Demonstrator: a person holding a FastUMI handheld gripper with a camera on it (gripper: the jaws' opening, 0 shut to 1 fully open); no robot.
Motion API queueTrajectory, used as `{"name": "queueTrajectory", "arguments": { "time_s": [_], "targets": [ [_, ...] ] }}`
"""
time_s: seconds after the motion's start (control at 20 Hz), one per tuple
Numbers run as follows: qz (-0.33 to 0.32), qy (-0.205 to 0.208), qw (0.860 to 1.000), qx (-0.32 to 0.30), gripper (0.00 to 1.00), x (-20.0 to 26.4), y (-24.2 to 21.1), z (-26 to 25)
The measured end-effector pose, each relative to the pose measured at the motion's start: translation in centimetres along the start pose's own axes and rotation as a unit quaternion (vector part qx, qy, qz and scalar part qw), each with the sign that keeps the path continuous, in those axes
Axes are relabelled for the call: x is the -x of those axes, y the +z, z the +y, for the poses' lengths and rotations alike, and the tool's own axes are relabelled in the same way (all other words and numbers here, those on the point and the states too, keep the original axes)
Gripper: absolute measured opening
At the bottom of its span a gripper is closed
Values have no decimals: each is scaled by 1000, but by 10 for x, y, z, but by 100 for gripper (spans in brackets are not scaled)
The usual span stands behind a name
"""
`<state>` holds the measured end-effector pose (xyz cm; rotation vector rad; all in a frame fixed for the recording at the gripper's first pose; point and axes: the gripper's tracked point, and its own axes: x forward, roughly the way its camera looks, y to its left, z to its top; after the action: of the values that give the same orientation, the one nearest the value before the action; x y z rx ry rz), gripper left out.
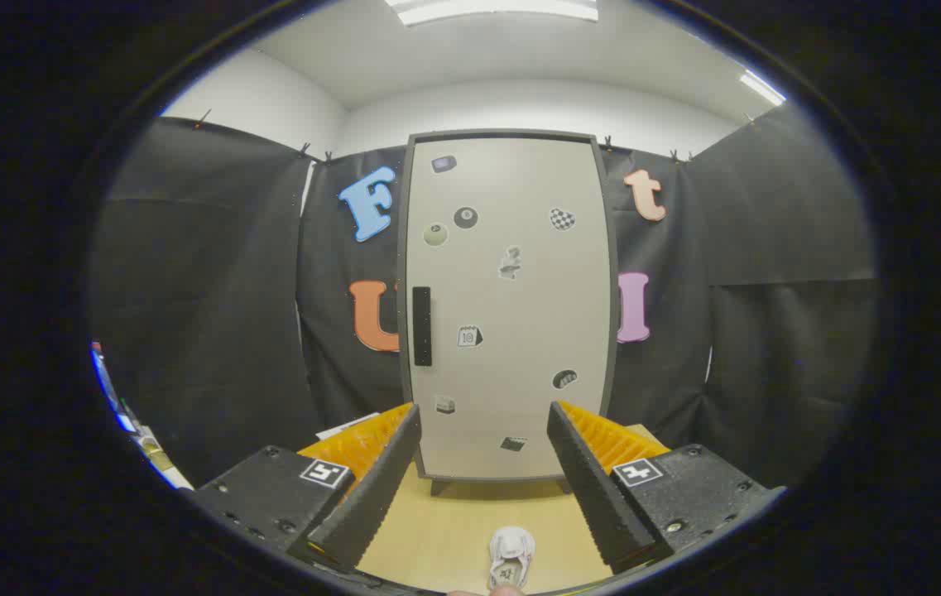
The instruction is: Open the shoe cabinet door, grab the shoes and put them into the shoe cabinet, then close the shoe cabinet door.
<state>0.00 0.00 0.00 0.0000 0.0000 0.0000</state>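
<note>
The gripper [482, 463] is held wide, its two fingers [371, 488] spread well apart with nothing gripped between them. Straight ahead of the fingers, and framed by the gap between them, the cabinet [507, 306] is seen standing upright on the wooden table [453, 530], raised on short feet. Its pale door [520, 348] is shut and is set in a darker frame. A dark upright handle [421, 326] is fixed near the door's edge on the side of the left finger, about halfway up. Small stickers [466, 218] are scattered over the door's face. A single small white shoe [511, 556] is laid on the table between the fingers, close under the gripper and well short of the cabinet, with its length pointed toward the door. The shoe is touched by neither finger. Black cloth [213, 314] is hung behind and to both sides of the cabinet, and a white wall and ceiling with strip lights [493, 8] are seen above it. Something pale and flat [348, 427] is seen on the table just beyond the left finger; what it is cannot be told.
</note>
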Motion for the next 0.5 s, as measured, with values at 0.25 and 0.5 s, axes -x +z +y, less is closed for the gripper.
{"name": "queueTrajectory", "arguments": {
  "time_s": [0.25,0.5],
  "targets": [
    [12,-1,1000,-8,100,-5,-6,9],
    [20,2,1000,-11,100,-17,-10,24]
  ]
}}
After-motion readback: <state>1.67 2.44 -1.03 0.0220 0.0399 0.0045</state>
